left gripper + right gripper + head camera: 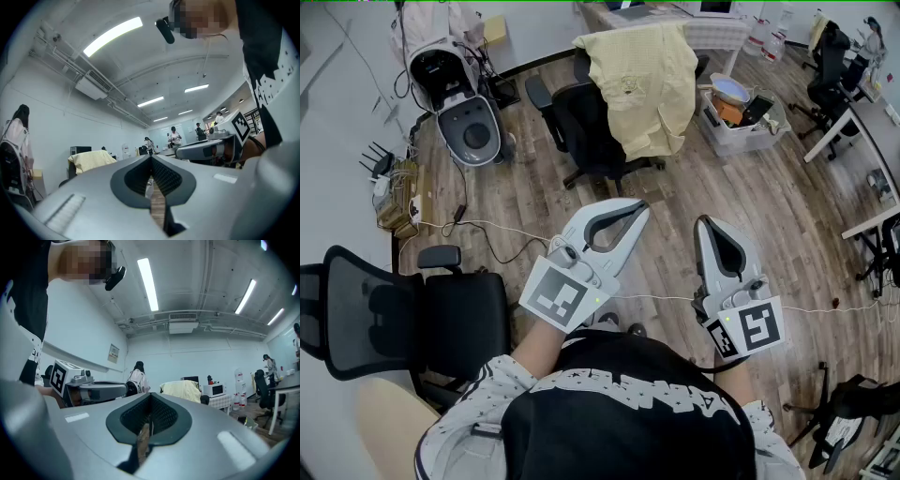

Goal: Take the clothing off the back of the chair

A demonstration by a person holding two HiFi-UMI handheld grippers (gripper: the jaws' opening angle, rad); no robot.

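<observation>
Yellow shirt [652, 80] draped over back of black office chair [581, 131]. Head view: ahead across wood floor [750, 206], well apart from both grippers, hanging lengthwise down the backrest. Left gripper [642, 208] angled toward chair, likely the nearer; right gripper [705, 223] just beside it, pointing forward. Both held level, close to the body, jaws pressed together, nothing between. Left gripper view: jaws closed on nothing, shirt [91, 160] far off, left of the tips. Right gripper view: same closed, empty state, shirt [183, 391] far off, slightly right of the tips. Probably needs a walk-up first, then opening jaws at the shirt's top edge.
</observation>
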